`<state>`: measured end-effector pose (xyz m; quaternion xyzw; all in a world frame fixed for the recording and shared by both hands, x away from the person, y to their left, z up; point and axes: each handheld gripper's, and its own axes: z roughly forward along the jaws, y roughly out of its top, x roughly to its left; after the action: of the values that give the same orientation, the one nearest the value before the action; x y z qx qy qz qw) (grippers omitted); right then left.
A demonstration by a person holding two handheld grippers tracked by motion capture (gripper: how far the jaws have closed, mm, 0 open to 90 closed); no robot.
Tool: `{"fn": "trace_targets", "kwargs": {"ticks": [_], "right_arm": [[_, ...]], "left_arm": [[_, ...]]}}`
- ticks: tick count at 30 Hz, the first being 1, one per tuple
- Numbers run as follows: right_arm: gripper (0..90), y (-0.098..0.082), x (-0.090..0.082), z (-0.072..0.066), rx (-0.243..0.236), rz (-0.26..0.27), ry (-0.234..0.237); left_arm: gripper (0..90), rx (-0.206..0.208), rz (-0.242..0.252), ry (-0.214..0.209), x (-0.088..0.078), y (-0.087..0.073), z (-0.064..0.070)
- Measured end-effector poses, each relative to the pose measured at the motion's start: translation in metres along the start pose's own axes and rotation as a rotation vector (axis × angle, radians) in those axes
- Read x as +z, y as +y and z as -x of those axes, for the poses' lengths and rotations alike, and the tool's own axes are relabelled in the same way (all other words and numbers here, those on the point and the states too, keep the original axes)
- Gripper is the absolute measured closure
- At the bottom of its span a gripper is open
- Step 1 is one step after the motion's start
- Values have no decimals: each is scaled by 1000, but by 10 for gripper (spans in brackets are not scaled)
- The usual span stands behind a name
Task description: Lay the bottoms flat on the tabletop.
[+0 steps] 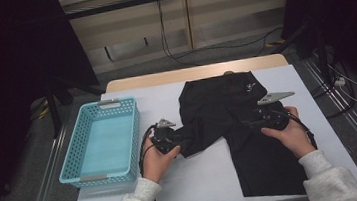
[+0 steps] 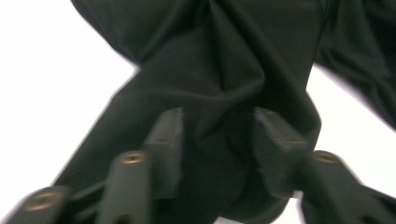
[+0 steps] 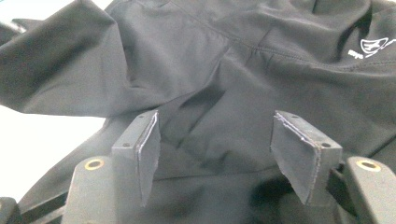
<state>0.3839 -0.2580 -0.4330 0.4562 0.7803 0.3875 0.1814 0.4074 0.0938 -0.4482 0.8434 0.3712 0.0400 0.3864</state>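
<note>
Black trousers [image 1: 239, 124] lie spread on the white-covered table [image 1: 200, 178], with one leg bunched out to the left. My left gripper [image 1: 179, 140] is at the end of that bunched leg. In the left gripper view its jaws [image 2: 217, 135] stand partly apart with a gathered fold of the black cloth [image 2: 210, 56] between them, and no firm pinch shows. My right gripper [image 1: 250, 121] is over the middle of the trousers. Its jaws [image 3: 215, 144] are wide apart just above the cloth [image 3: 187, 56], near the crotch seam, holding nothing.
A light blue plastic basket [image 1: 68, 167] stands empty at the table's left side, close to my left hand. A small white logo [image 1: 249, 87] marks the far end of the trousers. Cables run over the floor beyond the table.
</note>
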Motion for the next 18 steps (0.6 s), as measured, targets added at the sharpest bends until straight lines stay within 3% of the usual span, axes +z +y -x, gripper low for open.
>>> {"fn": "trace_targets", "kwargs": {"ticks": [4, 5, 7, 10, 13, 18], "right_arm": [[332, -1, -1, -1, 0, -1, 2], [332, -1, -1, -1, 2, -1, 3], [332, -1, -1, -2, -2, -3, 5], [333, -1, -1, -2, -6, -1, 6], [333, -1, -1, -3, -5, 3, 9], [326, 2, 2, -11, -33, -8, 19]], "left_arm": [[795, -10, -35, -23, 2, 1, 3], [830, -34, -43, -38, 1, 1, 4], [886, -40, -34, -34, -2, 3, 4], [900, -75, 9, -49, -14, 8, 5], [900, -90, 39, -74, -32, 15, 6], [900, -106, 106, -77, -50, 21, 5]]}}
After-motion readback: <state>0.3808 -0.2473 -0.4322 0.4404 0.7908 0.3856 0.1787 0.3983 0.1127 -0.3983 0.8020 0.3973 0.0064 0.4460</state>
